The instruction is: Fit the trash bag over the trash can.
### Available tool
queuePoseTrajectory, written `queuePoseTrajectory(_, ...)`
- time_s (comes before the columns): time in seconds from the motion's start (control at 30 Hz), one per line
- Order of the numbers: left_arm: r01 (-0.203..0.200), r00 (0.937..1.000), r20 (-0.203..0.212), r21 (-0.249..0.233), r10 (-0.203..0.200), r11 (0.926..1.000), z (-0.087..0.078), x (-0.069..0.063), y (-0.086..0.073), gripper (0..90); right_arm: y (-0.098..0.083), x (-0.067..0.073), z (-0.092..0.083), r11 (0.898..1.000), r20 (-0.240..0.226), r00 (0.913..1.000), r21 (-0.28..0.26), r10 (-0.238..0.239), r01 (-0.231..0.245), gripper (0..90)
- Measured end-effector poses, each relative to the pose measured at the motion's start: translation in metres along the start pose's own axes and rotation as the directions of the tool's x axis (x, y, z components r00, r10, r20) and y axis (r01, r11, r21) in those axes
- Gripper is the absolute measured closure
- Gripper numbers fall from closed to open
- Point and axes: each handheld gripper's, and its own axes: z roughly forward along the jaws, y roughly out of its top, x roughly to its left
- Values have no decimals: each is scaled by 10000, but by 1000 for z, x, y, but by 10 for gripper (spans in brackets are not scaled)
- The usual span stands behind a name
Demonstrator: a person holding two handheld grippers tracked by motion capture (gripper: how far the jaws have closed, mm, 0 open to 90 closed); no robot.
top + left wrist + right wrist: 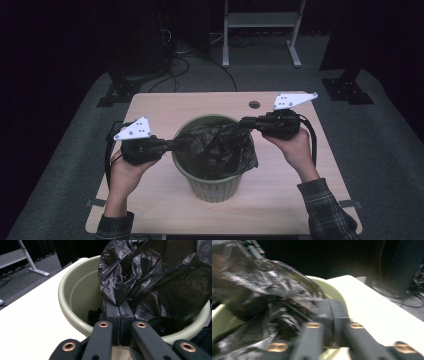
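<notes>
High view: I'm pinching the black bin liner (216,145) with both my left gripper (172,145) and right gripper (243,121), jaws clamped on it above the green bin (212,187). Next, I reckon, spreading it over the rim.

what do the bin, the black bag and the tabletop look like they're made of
Bin: pale green moulded plastic, dull sheen, ribbed wall.
Black bag: thin plastic film, glossy and crinkled.
Tabletop: light wood-grain surface, probably laminate; matte.
</notes>
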Motion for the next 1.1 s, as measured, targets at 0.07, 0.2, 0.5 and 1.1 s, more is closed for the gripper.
queuePoseTrajectory(0.07, 14, 10000, -47, 51, -14, 10000, 0, 0, 0, 898, 1, 4, -3, 10000, -245, 9997, -91, -35, 33, 900)
queuePoseTrajectory(0.2, 109, 9998, -193, 86, -108, 9999, -6, 2, -4, 898, -2, 23, -17, 9988, -592, 9971, -133, -483, 476, 900)
queuePoseTrajectory(0.5, 425, 9969, -669, -3, -424, 9991, -33, 0, -22, 899, -38, 50, -46, 9973, -977, 9933, 336, -612, 648, 900)
queuePoseTrajectory(1.1, 182, 9914, -1267, -1217, -337, 9924, -60, -11, -1, 320, -52, 52, -49, 9966, -1008, 9932, 522, -581, 636, 900)
